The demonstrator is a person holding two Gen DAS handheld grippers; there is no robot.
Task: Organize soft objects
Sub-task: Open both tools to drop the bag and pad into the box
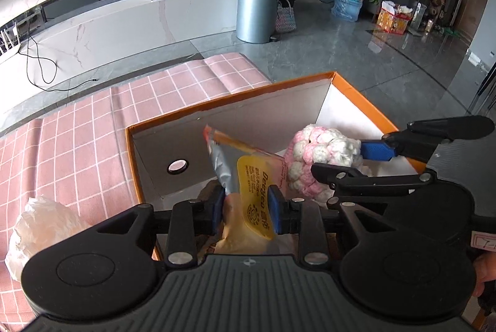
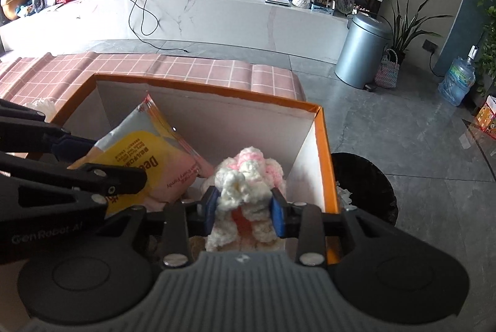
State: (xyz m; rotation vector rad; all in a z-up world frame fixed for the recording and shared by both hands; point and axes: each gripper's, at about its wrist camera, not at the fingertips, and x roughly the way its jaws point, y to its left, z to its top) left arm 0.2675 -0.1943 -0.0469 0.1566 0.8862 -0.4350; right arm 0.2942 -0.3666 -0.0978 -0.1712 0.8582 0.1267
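My left gripper (image 1: 246, 206) is shut on a yellow and pink soft packet (image 1: 252, 177) and holds it over the orange-rimmed white box (image 1: 217, 105). My right gripper (image 2: 245, 208) is shut on a pink and white crocheted soft toy (image 2: 245, 177), also inside the box (image 2: 217, 91). In the left wrist view the toy (image 1: 316, 152) sits to the right of the packet, pinched by the right gripper's blue pads (image 1: 376, 150). In the right wrist view the packet (image 2: 145, 152) is at the left, held by the left gripper (image 2: 83, 156).
The box stands on a pink checked cloth (image 1: 93, 127). A crumpled white plastic bag (image 1: 40, 223) lies left of the box. A black bin (image 2: 365, 186) stands right of the box. A grey pedal bin (image 1: 257, 9) and a water bottle (image 1: 348, 0) stand on the floor.
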